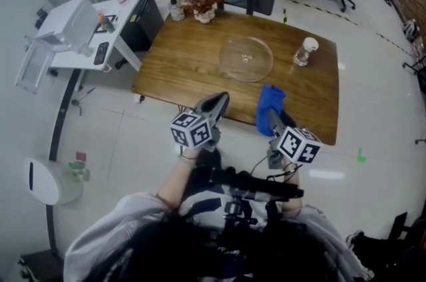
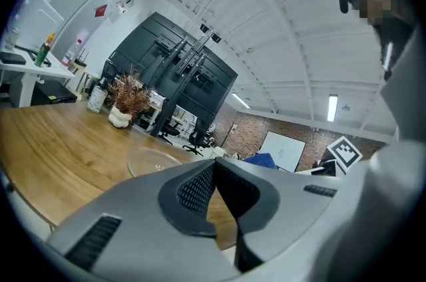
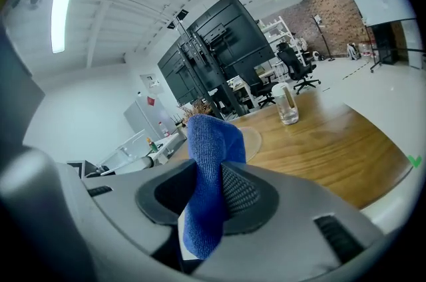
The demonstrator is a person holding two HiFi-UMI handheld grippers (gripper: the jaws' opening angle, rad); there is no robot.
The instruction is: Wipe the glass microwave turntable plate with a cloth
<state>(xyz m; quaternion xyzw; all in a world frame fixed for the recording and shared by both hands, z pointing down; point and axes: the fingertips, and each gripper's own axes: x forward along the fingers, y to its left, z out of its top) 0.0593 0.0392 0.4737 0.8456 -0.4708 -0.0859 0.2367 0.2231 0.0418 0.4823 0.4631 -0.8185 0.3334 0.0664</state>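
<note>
Red brick wall and white ceiling show only in gripper views. Brown wooden rectangular surface carries round clear glass turntable plate mid-surface, small clear glass jar near it. Right gripper clenched on blue microfibre cloth, at near edge, apart from plate. Left gripper closed, empty.

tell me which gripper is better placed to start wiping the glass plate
Right. The right gripper is shut on the blue cloth, facing the glass plate; the left gripper is shut and holds nothing.
</note>
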